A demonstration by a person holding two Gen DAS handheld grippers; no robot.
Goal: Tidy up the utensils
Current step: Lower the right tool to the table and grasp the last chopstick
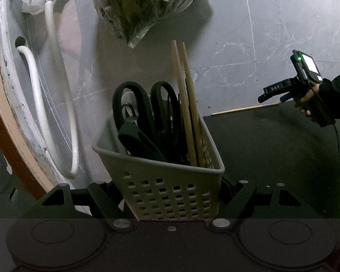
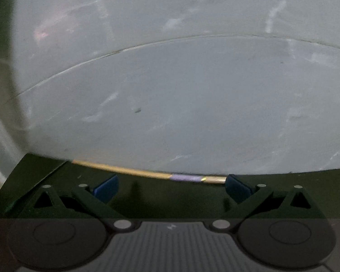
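Observation:
A grey perforated basket (image 1: 147,158) stands on the dark counter (image 1: 272,149) with my left gripper (image 1: 172,187) shut on its lower sides. Inside it stand two wooden chopsticks (image 1: 185,104), black-handled scissors (image 1: 133,106) and other dark utensils. One loose chopstick (image 1: 244,108) lies along the foot of the wall; in the right wrist view this chopstick (image 2: 136,171) has a purple band near its right end. My right gripper (image 2: 172,188) is open just in front of it, blue pads (image 2: 106,189) wide apart and empty. From the left wrist view the right gripper (image 1: 275,95) hovers over the chopstick's right end, held by a hand.
A grey marbled tile wall (image 2: 170,90) backs the counter. A plastic bag of dark greens (image 1: 151,6) hangs above the basket. White hoses (image 1: 56,79) loop down the wall at the left beside a wooden frame (image 1: 9,136).

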